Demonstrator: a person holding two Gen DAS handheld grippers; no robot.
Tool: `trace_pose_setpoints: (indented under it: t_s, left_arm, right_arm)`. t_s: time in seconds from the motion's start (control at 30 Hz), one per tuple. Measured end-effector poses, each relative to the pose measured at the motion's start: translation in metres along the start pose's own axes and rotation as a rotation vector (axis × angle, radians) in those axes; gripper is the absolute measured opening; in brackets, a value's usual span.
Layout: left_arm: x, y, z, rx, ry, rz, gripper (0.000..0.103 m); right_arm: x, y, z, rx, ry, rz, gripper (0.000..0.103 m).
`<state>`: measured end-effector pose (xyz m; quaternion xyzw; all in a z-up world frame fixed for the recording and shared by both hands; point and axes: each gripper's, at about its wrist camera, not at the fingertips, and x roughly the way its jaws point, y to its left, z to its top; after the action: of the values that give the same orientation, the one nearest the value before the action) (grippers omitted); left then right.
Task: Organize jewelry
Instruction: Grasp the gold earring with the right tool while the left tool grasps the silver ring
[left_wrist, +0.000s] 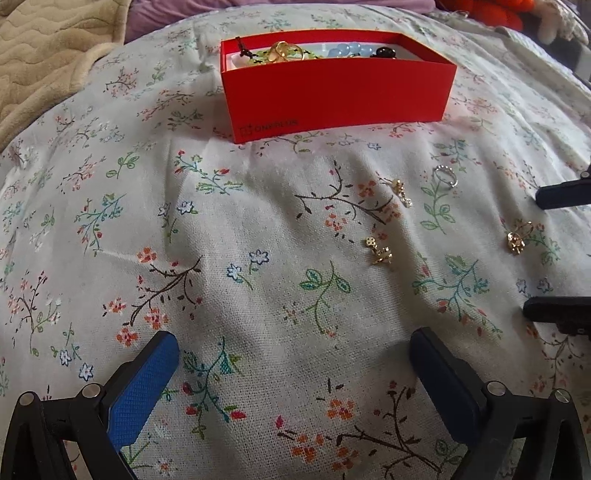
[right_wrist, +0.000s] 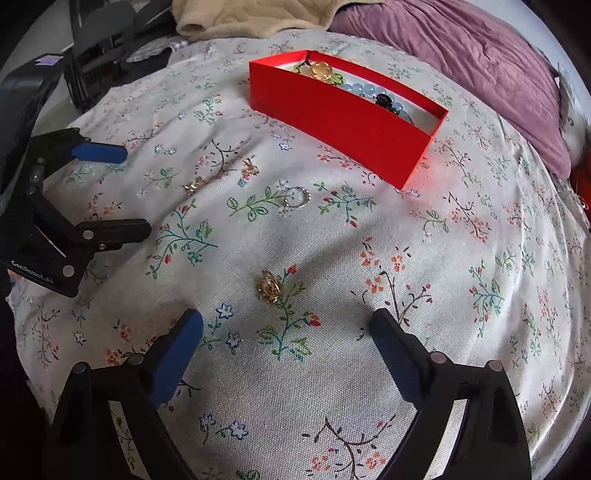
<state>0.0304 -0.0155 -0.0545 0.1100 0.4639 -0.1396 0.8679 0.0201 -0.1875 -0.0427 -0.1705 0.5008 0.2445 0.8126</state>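
Note:
A red box (left_wrist: 336, 92) (right_wrist: 343, 122) sits on the floral cloth and holds bead bracelets and a gold piece. Loose on the cloth lie a silver ring (left_wrist: 446, 176) (right_wrist: 297, 197), a gold earring (left_wrist: 402, 192) (right_wrist: 250, 169), a second gold earring (left_wrist: 379, 251) (right_wrist: 194, 185) and a gold ring (left_wrist: 518, 236) (right_wrist: 269, 287). My left gripper (left_wrist: 291, 350) (right_wrist: 129, 192) is open and empty, nearer than the earrings. My right gripper (right_wrist: 288, 332) (left_wrist: 535, 254) is open and empty, just short of the gold ring.
The floral cloth (left_wrist: 221, 240) covers a bed. A beige quilt (left_wrist: 44, 55) and purple bedding (right_wrist: 461, 62) lie behind the box. Dark equipment (right_wrist: 103, 48) stands at the far left of the right wrist view. An orange item (left_wrist: 491, 11) is at the back.

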Motion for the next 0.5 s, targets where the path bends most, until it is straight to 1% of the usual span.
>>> trace_pose_setpoints:
  t_s: [0.07,0.13,0.27,0.33,0.37,0.47,0.5]
  left_arm:
    - [-0.001,-0.003,0.001,0.015,-0.009,-0.013,0.101]
    - [-0.003,-0.005,0.002,0.026,-0.016,-0.012,0.1]
    - [-0.004,-0.01,0.006,0.045,-0.025,-0.016,0.099]
    - [-0.005,-0.012,0.008,0.052,-0.034,-0.017,0.099]
    - [-0.005,-0.012,0.01,0.054,-0.036,-0.015,0.098]
    - [-0.005,-0.014,0.015,0.051,-0.046,-0.014,0.096]
    - [-0.005,-0.015,0.018,0.047,-0.048,-0.018,0.094]
  right_arm:
    - [0.0,0.001,0.003,-0.003,-0.001,0.007,0.083]
    - [0.0,0.003,0.007,-0.01,-0.002,0.005,0.074]
    - [-0.001,0.006,0.008,-0.034,-0.005,0.003,0.062]
    - [-0.001,0.008,0.008,-0.041,-0.006,0.002,0.052]
    - [-0.001,0.009,0.009,-0.045,-0.007,-0.001,0.048]
    - [0.001,0.01,0.01,-0.051,-0.004,0.009,0.027]
    - [0.001,0.01,0.011,-0.051,0.001,0.016,0.015]
